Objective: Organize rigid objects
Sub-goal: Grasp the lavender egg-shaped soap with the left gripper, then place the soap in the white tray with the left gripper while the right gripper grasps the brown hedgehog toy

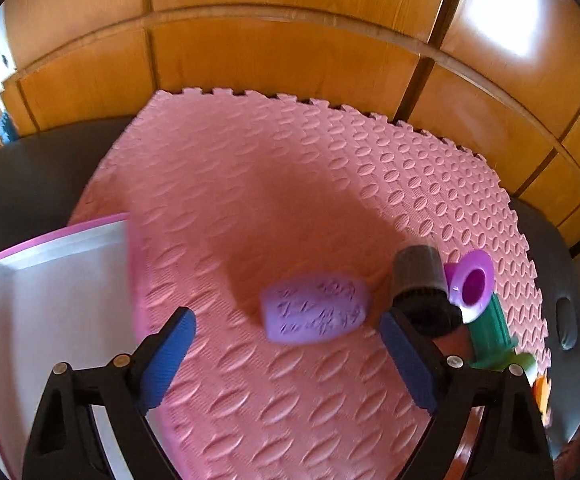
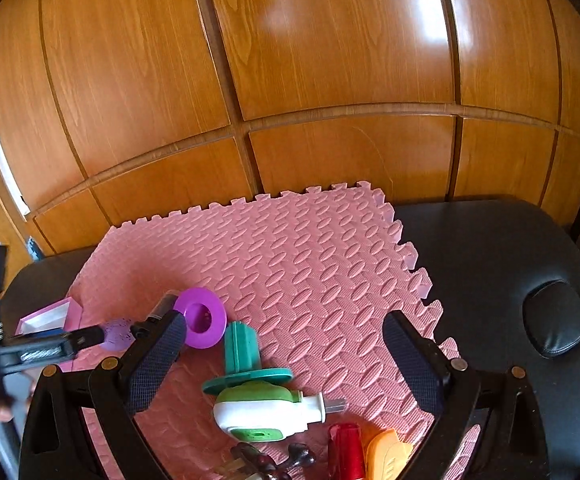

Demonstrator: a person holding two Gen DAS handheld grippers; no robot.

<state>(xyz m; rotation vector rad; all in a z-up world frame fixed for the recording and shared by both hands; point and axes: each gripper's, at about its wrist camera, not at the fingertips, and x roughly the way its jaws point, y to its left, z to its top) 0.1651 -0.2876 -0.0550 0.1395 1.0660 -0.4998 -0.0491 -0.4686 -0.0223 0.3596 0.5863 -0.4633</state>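
A lilac embossed cup lies on its side on the pink foam mat, just ahead of my open, empty left gripper. A grey ribbed cylinder, a purple spool and a green spool lie to its right. My right gripper is open and empty above the green spool, beside the purple spool and a white-and-green plug-in device. The left gripper shows at the left, near the lilac cup.
A pink-rimmed white tray sits at the mat's left edge; it also shows in the right wrist view. A red cylinder, an orange piece and a dark metal object lie at the near edge. Wooden wardrobe doors stand behind the black table.
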